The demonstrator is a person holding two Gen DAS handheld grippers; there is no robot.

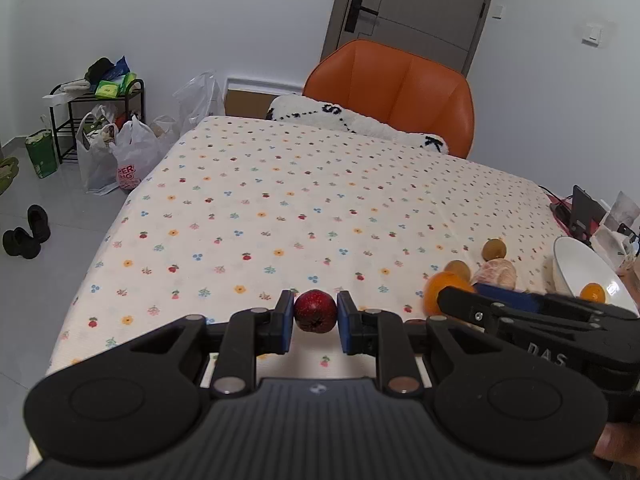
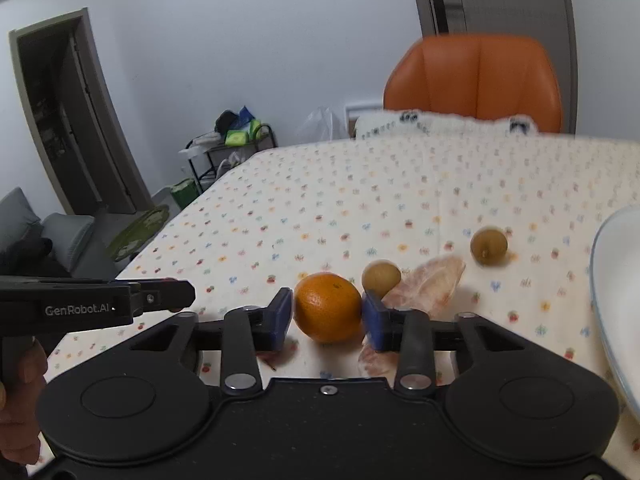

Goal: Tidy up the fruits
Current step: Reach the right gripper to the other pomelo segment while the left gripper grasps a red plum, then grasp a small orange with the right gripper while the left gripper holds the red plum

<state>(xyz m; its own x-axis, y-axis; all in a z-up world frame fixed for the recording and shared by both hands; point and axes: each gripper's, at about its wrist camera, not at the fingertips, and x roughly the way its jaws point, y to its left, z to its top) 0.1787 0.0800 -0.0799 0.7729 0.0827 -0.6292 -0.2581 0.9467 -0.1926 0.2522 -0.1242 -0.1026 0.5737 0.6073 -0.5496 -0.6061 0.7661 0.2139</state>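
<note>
Both jaws are clamping fruit: left gripper [image 1: 315, 316] on a red fruit [image 1: 315, 310], right gripper [image 2: 327, 312] on an orange [image 2: 328, 306]. One small orange is sitting in the white bowl [image 1: 576, 264] at three o'clock; two brown fruits and peeled segments [image 2: 430, 280] are waiting on the tablecloth.

My right gripper [image 2: 327, 312] clamps orange [image 2: 328, 306] near table's [image 2: 320, 200] front edge. Peeled segments [image 2: 432, 286] just beside it; bowl [image 2: 612, 280] at right edge.
</note>
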